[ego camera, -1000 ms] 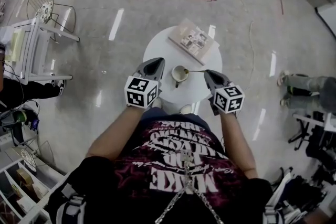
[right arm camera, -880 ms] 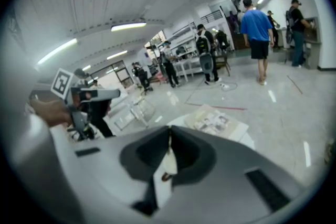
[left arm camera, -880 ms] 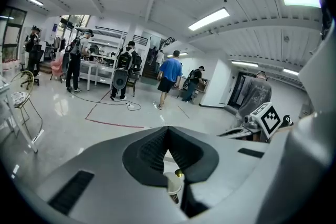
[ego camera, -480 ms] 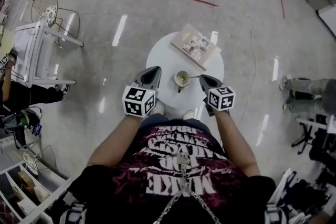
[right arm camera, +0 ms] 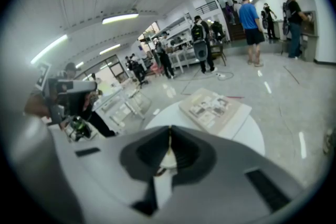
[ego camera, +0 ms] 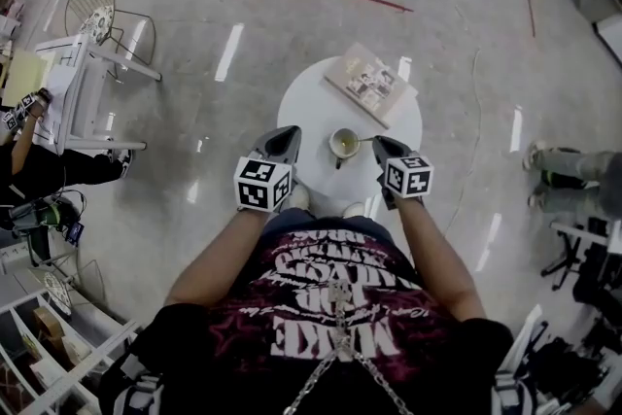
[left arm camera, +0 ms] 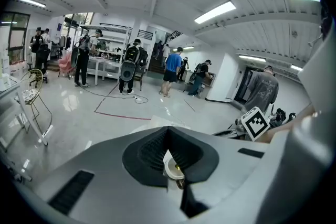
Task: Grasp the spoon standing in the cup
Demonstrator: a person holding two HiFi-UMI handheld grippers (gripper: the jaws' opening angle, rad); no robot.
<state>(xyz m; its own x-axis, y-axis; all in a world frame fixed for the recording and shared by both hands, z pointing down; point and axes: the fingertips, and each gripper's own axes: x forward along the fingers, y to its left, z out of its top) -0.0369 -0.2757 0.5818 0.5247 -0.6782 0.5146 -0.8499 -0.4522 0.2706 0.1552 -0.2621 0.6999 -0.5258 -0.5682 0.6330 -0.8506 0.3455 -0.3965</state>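
Observation:
A small white cup (ego camera: 343, 144) stands near the front of a round white table (ego camera: 309, 107). A thin spoon (ego camera: 363, 140) leans out of it, handle pointing right. My left gripper (ego camera: 289, 133) hovers just left of the cup, its jaws pressed shut on nothing. My right gripper (ego camera: 378, 144) sits just right of the cup, also shut, its tip close to the end of the spoon handle. Through the hollow behind the shut jaws, the cup (left arm camera: 174, 167) shows in the left gripper view and the cup (right arm camera: 167, 158) in the right gripper view.
A closed book (ego camera: 370, 83) lies on the table's far right part. A white chair (ego camera: 73, 97) and a wire chair (ego camera: 92, 15) stand to the left. Another person's shoes (ego camera: 542, 175) are on the floor at right. Several people stand far off.
The head camera has shifted, so the table looks a little smaller and lower. Both grippers keep their places beside the cup, the right one slightly nearer the spoon handle.

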